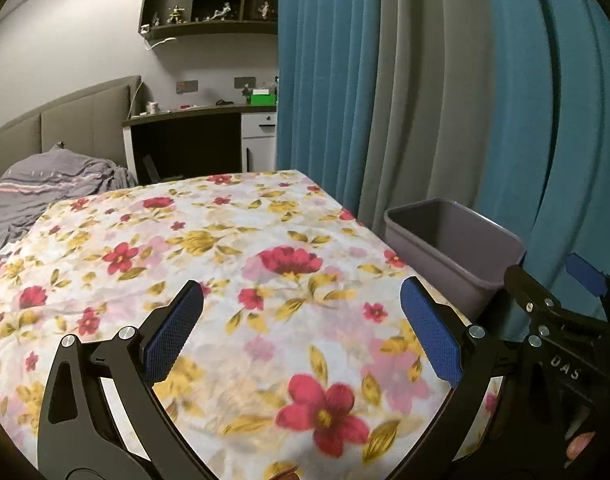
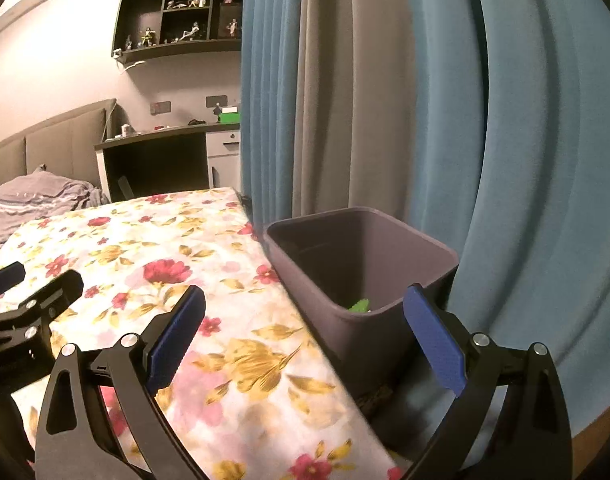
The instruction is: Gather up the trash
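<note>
- Left gripper [image 1: 301,320]: jaws wide apart, nothing between them. It hangs over the flowered cloth [image 1: 225,248] that covers the table; no loose scrap shows on the cloth in the left wrist view.
- Right gripper [image 2: 305,328]: jaws wide apart and empty. Its left pad is over the cloth edge; its right pad sits at about 4 o'clock from the bin [image 2: 361,264], in front of the near rim.
- Bin: grey plastic, standing beside the table's right edge, against the blue and grey curtain [image 2: 385,100]. From the right gripper it lies at 12 to 1 o'clock, near.
- Task's thing: a green scrap [image 2: 359,305] lies low inside the bin, just behind the near wall. Only a small part shows; what it is cannot be told.
- In the left wrist view the right gripper appears at 3 o'clock, close to the left one; the bin [image 1: 453,248] lies at about 2 o'clock from the left jaws.
- Judgement: with the cloth bare in both views, the collecting looks near done or done; any trash outside the frames is unknown.
- Risk: the two grippers sit close side by side; a swing toward each other could knock them together.
- Risk: the right gripper's right finger is near the bin rim; a push forward could tip or shove the light bin.
- Risk: a low pass could snag and drag the loose cloth.
</note>
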